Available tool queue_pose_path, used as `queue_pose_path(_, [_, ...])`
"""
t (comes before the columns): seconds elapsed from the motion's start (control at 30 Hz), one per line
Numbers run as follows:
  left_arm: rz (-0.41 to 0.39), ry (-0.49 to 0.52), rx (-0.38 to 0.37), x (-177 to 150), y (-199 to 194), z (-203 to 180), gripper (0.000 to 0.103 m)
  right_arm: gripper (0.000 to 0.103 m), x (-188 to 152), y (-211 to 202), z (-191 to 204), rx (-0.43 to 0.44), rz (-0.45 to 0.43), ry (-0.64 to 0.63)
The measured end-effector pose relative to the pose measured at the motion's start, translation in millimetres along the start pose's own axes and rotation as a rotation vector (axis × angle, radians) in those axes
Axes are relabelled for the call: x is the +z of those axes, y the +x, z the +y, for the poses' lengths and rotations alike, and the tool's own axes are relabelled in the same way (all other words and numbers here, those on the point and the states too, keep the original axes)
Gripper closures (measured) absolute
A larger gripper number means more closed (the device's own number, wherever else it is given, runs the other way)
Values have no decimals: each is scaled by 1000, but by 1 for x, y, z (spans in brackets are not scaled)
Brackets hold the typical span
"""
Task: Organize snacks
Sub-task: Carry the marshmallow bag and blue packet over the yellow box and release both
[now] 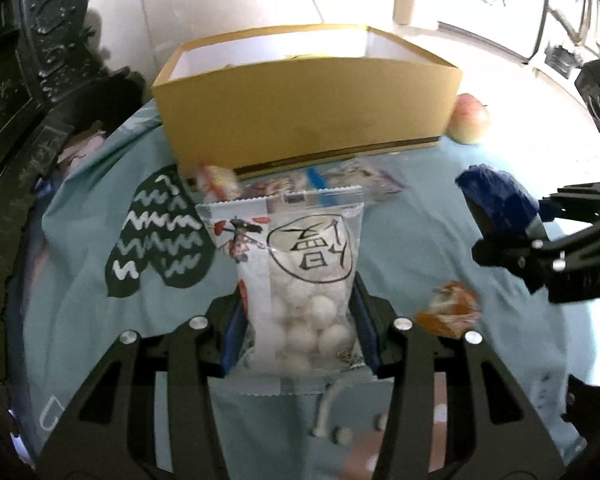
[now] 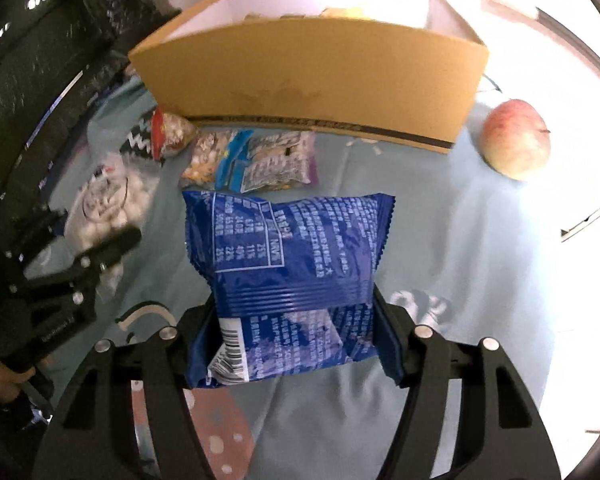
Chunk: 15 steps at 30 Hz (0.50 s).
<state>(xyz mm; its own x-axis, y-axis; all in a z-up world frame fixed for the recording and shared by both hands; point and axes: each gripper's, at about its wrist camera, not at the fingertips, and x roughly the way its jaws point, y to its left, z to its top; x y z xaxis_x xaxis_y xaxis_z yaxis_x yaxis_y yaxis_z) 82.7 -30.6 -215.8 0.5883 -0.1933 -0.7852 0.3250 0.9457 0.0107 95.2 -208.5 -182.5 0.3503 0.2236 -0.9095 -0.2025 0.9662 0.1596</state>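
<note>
My left gripper [image 1: 298, 320] clamps the ball bag [image 1: 300, 280]; my right gripper [image 2: 296, 332] clamps the blue packet [image 2: 288, 256] before the box [image 2: 308, 76].

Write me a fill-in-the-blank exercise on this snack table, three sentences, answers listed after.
1. The left gripper is shut on a clear packet of white ____ sweets.
2. The right gripper is shut on a ____ snack packet.
3. Beside the yellow cardboard box, on the teal cloth, lies one ____.

Missing words: round; blue; apple
</note>
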Motion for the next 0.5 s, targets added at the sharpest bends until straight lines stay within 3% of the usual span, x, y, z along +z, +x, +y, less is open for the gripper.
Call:
queue_pose_path(0.2, [-26,11,-27,4,-16,-12,55,37,-9,-26,-20,-11,-27,45])
queue_pose_path(0.5, [-81,27,-35,20,-38,-14,55,36,-5,-49,-20,1,-87,64])
